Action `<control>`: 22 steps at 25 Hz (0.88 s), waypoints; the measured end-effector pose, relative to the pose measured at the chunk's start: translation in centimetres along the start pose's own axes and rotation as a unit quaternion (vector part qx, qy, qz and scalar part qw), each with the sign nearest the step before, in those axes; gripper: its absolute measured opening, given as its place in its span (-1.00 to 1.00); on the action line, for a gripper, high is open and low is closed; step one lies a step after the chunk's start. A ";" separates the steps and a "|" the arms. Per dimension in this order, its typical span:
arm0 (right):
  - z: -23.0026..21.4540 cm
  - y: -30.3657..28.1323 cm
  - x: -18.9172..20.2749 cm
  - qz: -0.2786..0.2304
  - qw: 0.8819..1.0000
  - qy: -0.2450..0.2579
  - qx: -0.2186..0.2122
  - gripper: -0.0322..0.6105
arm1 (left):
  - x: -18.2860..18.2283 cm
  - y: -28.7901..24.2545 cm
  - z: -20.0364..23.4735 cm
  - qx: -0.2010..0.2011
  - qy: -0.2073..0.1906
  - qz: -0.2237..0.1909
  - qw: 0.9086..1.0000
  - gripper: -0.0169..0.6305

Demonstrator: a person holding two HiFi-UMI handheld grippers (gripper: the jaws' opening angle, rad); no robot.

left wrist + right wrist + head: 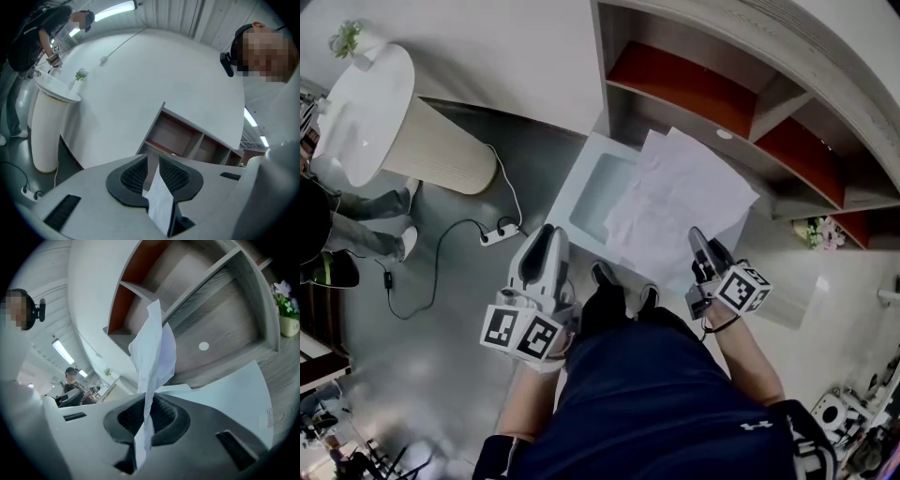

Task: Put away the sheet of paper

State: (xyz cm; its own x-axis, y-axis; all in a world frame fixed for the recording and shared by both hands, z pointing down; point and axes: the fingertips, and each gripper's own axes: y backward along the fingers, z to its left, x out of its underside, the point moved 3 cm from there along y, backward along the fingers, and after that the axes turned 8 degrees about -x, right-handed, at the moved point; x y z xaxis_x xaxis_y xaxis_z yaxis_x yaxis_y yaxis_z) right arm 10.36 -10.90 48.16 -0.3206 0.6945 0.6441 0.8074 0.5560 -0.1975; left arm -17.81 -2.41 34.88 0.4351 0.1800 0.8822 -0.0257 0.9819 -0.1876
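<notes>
A crumpled white sheet of paper (675,197) hangs in the air in front of the grey and orange shelf unit (694,84), over a pale box (581,178) on the floor. My right gripper (697,236) is shut on its lower edge. In the right gripper view the sheet (152,352) rises from between the closed pads of that gripper (149,401). My left gripper (547,234) is held left of the sheet, apart from it. In its own view this gripper (153,161) has its jaws narrowly apart, and a small white scrap of paper (160,201) stands in the gap, leaning on the right pad.
A round white pedestal table (412,131) stands at the left. A power strip (500,232) and its cable lie on the grey floor. A small flower pot (820,232) sits by the shelf's right end. Someone's legs (366,225) show at the far left.
</notes>
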 end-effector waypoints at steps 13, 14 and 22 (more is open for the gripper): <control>-5.9 -1.5 1.7 -0.025 0.990 -0.041 0.134 -0.85 | 1.0 -7.0 6.0 0.064 0.021 0.078 0.995 -0.68; -6.7 -1.2 1.9 -0.027 0.989 -0.047 0.140 -0.85 | 1.1 -7.5 5.9 0.067 0.020 0.081 0.994 -0.68; -11.8 0.5 6.0 -0.044 0.970 -0.140 0.192 -0.85 | 1.8 -9.0 4.9 0.063 0.020 0.095 0.993 -0.68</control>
State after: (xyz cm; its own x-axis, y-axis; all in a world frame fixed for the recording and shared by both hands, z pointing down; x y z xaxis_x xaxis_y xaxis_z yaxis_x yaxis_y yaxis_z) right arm 14.64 -11.83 60.66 -0.5446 0.7037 0.4562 0.5444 0.7105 -0.4460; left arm -21.21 -10.61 40.30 0.4469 0.3633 0.8175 -0.2232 0.9302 -0.2914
